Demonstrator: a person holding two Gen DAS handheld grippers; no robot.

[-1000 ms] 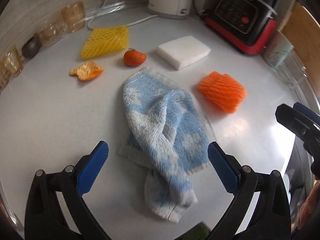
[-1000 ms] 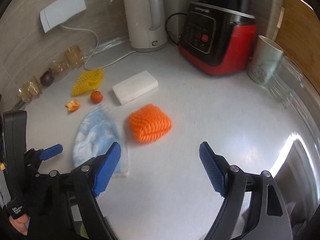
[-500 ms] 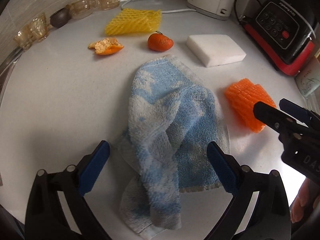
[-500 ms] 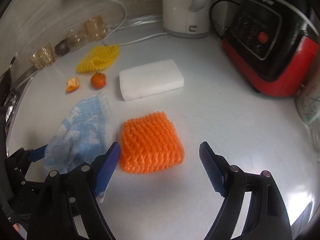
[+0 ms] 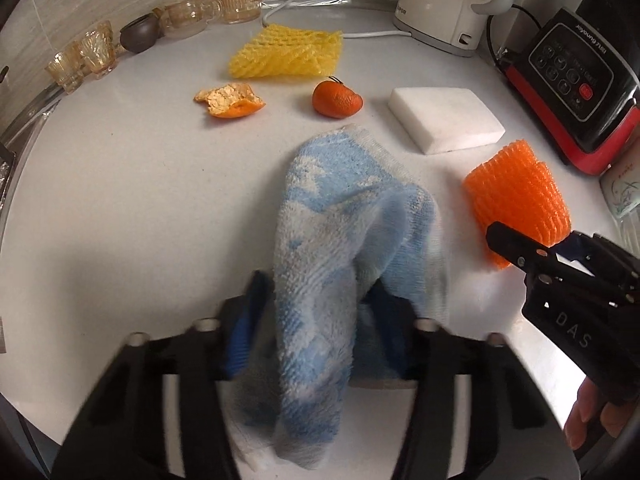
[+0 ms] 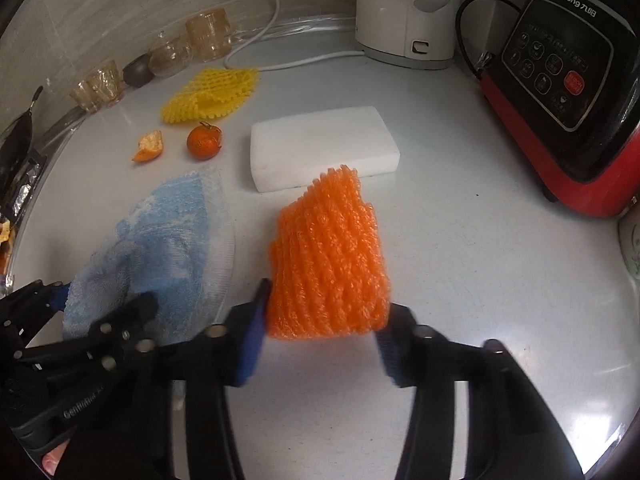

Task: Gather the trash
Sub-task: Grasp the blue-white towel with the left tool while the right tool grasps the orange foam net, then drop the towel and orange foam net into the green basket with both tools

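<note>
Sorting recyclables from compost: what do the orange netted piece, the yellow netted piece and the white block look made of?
Orange netted piece: soft foam mesh, matte, ribbed lattice; probably fruit-wrap foam. Yellow netted piece: same open foam lattice, flattened. White block: looks like dense foam or sponge, matte, crisp edges; cannot tell for sure.

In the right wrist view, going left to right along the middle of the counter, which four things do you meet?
Orange peel → mandarin → white sponge block → red and black appliance.
</note>
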